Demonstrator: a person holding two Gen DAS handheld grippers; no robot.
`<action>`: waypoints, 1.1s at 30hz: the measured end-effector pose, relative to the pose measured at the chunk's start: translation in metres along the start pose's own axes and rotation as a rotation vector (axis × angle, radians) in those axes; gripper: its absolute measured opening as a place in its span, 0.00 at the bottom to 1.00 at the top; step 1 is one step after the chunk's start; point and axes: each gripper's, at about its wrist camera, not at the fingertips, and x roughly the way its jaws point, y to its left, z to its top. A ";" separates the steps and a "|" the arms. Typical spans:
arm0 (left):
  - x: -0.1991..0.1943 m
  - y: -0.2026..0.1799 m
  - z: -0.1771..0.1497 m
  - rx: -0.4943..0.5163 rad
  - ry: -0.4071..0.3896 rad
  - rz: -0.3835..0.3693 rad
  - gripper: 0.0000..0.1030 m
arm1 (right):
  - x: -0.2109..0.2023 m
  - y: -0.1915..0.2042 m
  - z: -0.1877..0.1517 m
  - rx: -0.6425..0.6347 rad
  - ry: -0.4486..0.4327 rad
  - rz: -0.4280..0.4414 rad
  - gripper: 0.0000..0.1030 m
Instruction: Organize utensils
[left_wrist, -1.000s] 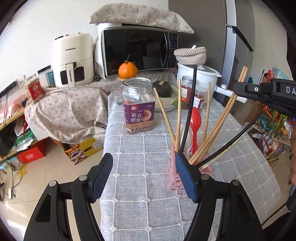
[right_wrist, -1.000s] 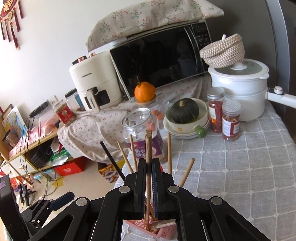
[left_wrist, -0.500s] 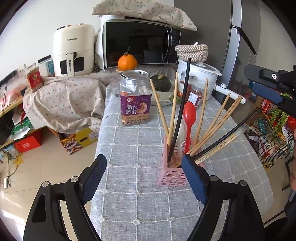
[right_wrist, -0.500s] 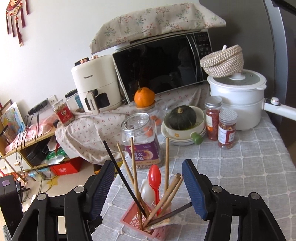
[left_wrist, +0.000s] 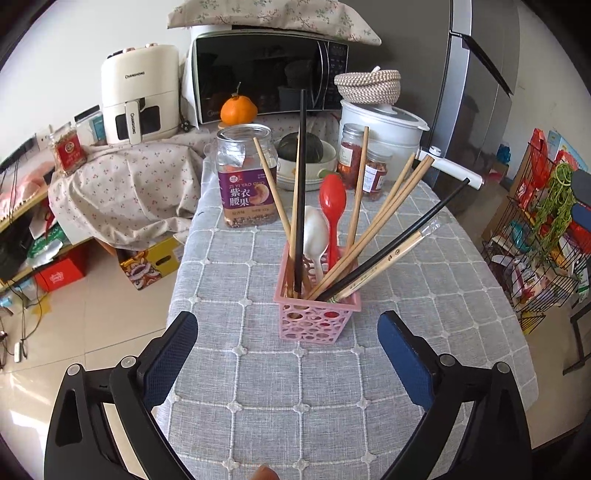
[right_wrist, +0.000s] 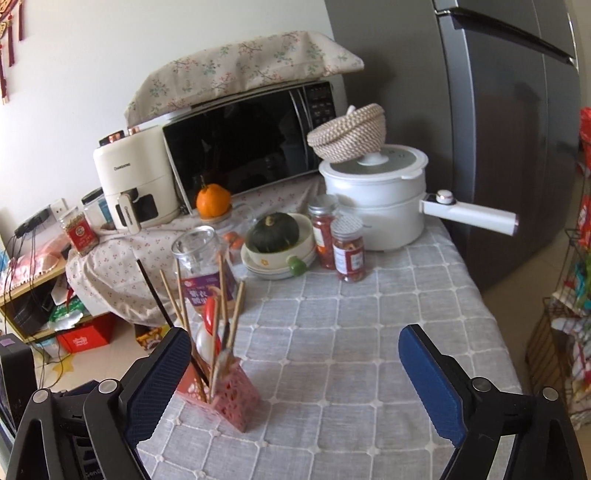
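A pink perforated holder (left_wrist: 316, 320) stands on the grey checked tablecloth (left_wrist: 258, 369). It holds several wooden chopsticks (left_wrist: 384, 218), black chopsticks (left_wrist: 301, 177), a red spoon (left_wrist: 332, 206) and a white spoon (left_wrist: 314, 232). My left gripper (left_wrist: 287, 345) is open and empty, just in front of the holder. In the right wrist view the holder (right_wrist: 231, 400) is at lower left, beside the left finger. My right gripper (right_wrist: 294, 365) is open and empty above the tablecloth (right_wrist: 351, 332).
Behind the holder stand a nut jar (left_wrist: 245, 177), a bowl with a dark squash (right_wrist: 275, 232), two spice jars (right_wrist: 347, 249) and a white pot (right_wrist: 373, 199) with a long handle. A microwave (right_wrist: 243, 147), an air fryer (left_wrist: 138, 94) and a fridge (right_wrist: 498, 110) stand further back. A wire rack (left_wrist: 535, 236) is right.
My right gripper opened, let go of a wooden chopstick into the holder, and drew back to the right. My left gripper pulled back from the holder, staying open.
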 end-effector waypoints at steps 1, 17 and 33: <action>-0.002 -0.004 -0.002 0.008 -0.004 0.005 0.99 | 0.000 -0.004 -0.005 0.003 0.013 -0.006 0.96; -0.029 -0.049 -0.012 0.040 -0.040 0.013 1.00 | 0.021 -0.017 -0.050 -0.119 0.164 -0.195 0.99; -0.023 -0.045 -0.010 0.016 -0.026 0.024 1.00 | 0.027 -0.015 -0.046 -0.084 0.164 -0.186 0.99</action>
